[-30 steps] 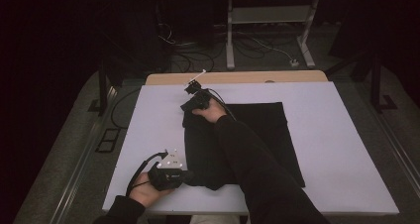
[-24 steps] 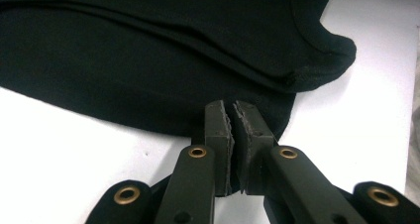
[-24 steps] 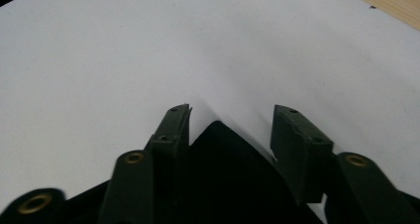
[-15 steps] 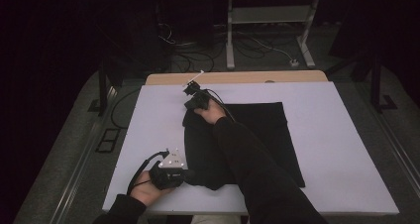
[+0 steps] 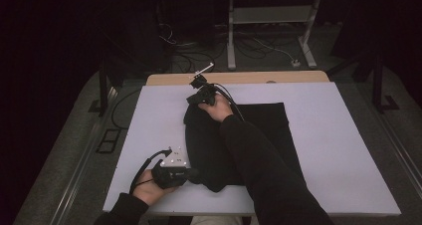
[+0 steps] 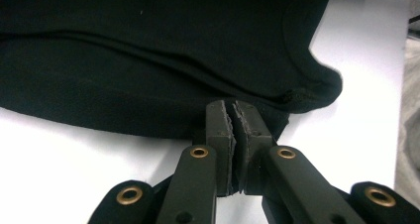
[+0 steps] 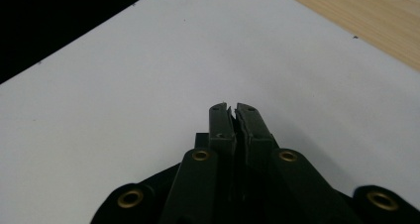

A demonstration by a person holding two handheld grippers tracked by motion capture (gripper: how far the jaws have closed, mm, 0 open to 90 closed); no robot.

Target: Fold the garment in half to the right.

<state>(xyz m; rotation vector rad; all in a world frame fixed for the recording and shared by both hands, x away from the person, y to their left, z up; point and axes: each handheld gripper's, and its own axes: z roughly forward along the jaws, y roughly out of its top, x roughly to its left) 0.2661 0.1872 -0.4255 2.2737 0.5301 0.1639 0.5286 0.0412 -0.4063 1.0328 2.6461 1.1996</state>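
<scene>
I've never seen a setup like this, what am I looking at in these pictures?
A person holds a two-jaw gripper in each hand. The high view looks down from above; the other two come from cameras riding on the grippers, looking along their black jaws. A black garment lies on the white table cover. The left gripper is shut and seems to pinch its near edge. The right gripper, by the far edge, is shut; I can't tell whether it holds cloth.

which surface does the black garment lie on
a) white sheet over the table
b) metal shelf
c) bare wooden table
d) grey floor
a: in the high view the black garment is spread on the white sheet that covers the table, with a strip of bare wood showing only along the far edge.
</scene>
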